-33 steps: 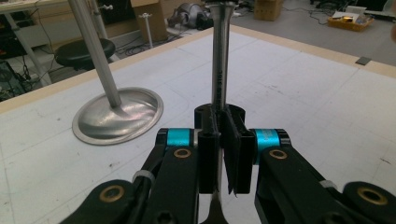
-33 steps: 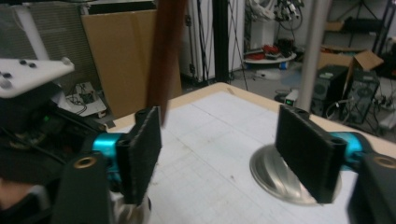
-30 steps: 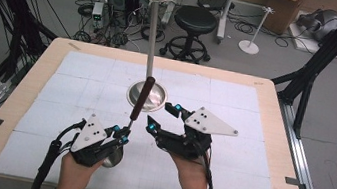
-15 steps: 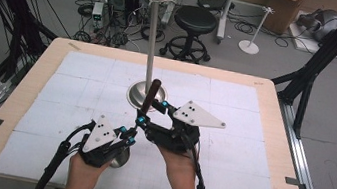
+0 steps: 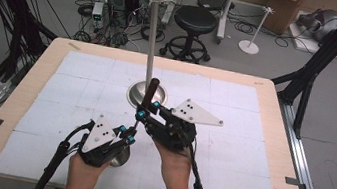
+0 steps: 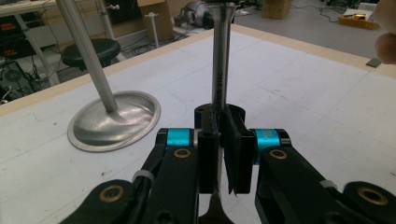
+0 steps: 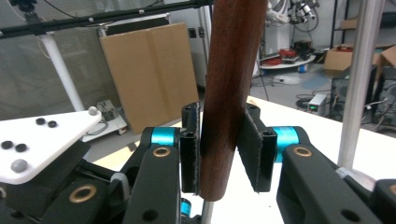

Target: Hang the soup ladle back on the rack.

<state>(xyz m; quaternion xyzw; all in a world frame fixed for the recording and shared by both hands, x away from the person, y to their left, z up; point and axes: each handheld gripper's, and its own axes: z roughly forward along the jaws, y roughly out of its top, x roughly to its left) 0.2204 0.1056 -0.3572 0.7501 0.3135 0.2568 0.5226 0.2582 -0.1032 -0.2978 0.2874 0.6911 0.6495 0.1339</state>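
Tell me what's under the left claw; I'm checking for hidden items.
A round metal bowl peeks out beneath the left claw, at the ladle's lower end. The claw and hand cover most of it.

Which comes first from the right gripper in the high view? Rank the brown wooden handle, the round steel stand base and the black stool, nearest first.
1. Brown wooden handle: clamped between the jaws of the right gripper, rising just above them.
2. Round steel stand base: on the white mat right behind the handle.
3. Black stool: on the floor beyond the table's far edge.

ladle (image 5: 147, 102) bowl hidden beneath left gripper (image 5: 126, 135)
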